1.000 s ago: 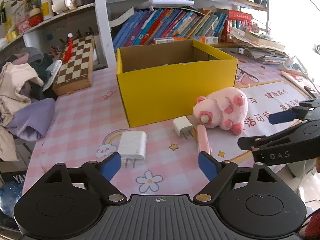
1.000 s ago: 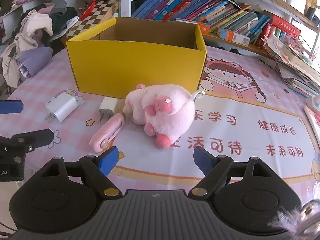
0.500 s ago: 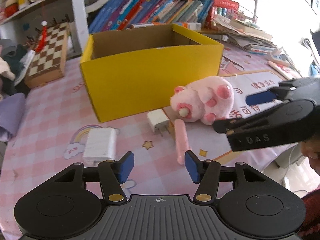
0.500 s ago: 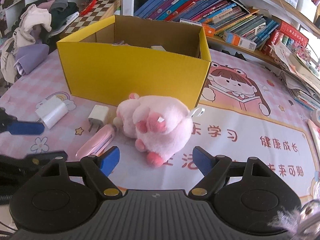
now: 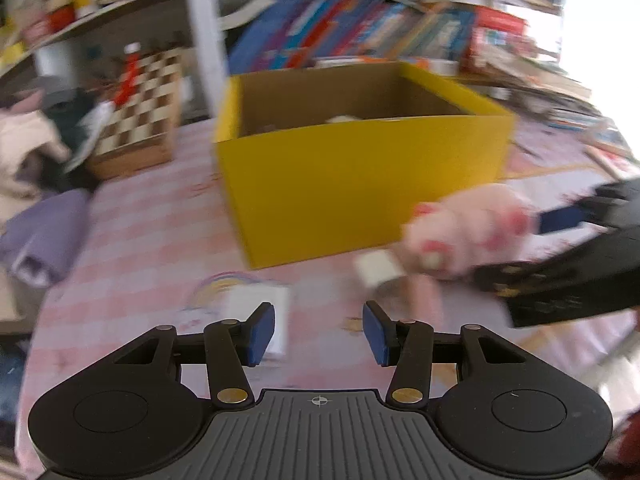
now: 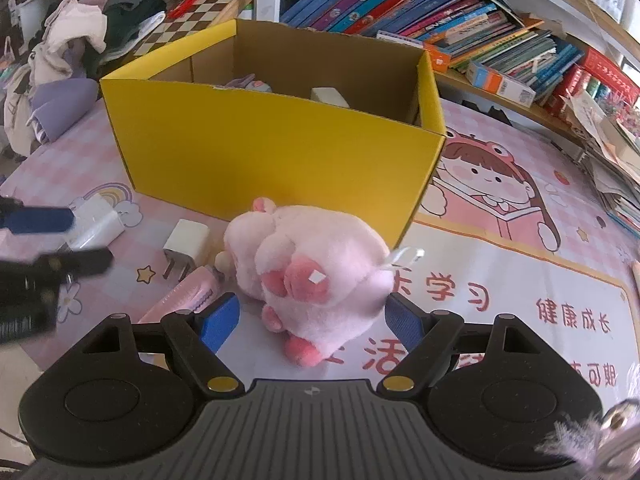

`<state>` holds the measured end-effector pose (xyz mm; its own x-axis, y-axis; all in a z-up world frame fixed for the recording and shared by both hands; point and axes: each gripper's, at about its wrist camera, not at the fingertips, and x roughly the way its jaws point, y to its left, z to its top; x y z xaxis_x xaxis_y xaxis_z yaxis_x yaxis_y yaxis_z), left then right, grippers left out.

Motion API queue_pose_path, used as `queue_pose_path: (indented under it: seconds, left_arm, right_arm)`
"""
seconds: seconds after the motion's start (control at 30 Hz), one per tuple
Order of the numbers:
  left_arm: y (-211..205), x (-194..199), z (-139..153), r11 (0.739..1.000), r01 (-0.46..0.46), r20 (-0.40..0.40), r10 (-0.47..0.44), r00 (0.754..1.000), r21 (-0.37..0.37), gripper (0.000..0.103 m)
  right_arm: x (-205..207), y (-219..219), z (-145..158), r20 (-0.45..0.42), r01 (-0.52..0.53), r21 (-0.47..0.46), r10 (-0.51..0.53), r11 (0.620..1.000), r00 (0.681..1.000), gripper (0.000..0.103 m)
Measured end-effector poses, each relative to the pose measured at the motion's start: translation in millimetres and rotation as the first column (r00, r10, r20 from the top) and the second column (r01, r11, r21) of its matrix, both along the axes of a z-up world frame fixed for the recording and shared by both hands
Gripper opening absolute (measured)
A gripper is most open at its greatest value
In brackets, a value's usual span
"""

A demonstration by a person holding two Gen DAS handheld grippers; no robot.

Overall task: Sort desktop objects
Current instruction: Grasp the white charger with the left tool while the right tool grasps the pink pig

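A pink plush toy (image 6: 316,268) lies on the pink checked tablecloth in front of the open yellow box (image 6: 276,160). My right gripper (image 6: 314,322) is open, its blue fingertips on either side of the plush's near end. My left gripper (image 5: 318,334) is open and empty above the cloth; the left wrist view is blurred. A large white charger (image 5: 260,308) lies just past its left fingertip. A small white plug (image 6: 186,242) and a pink tube-shaped object (image 6: 184,300) lie left of the plush. The box holds a few small items.
A chessboard (image 6: 204,4) and a heap of clothes (image 6: 68,60) lie at the back left. Book rows (image 6: 440,20) fill the shelf behind the box. A cartoon mat (image 6: 520,248) covers the table's right side. Paper stacks (image 6: 612,152) sit far right.
My right gripper has moved forward so its fingertips flank the plush. My left gripper has swung left and is moving, with its fingers slightly further apart than half a second ago.
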<state>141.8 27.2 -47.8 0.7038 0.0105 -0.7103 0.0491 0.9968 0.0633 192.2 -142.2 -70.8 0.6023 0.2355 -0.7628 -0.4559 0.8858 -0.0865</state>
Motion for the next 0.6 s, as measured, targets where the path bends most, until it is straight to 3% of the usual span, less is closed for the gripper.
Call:
queue_pose_path:
  seconds: [0.3, 0.6]
  left_arm:
    - [14.3, 18.7, -9.8, 0.997, -0.061, -0.032, 0.063, 0.998, 0.053, 0.049]
    - [21.6, 33.4, -20.8, 0.996, -0.075, -0.081, 0.079, 0.994, 0.049, 0.05]
  right_arm:
    - [14.8, 1.1, -1.6, -0.006, 0.001, -0.003, -0.001, 1.0, 1.0, 0.08]
    - [26.2, 5.9, -6.4, -0.028, -0.025, -0.009, 0.025, 1.0, 0.999, 0.084]
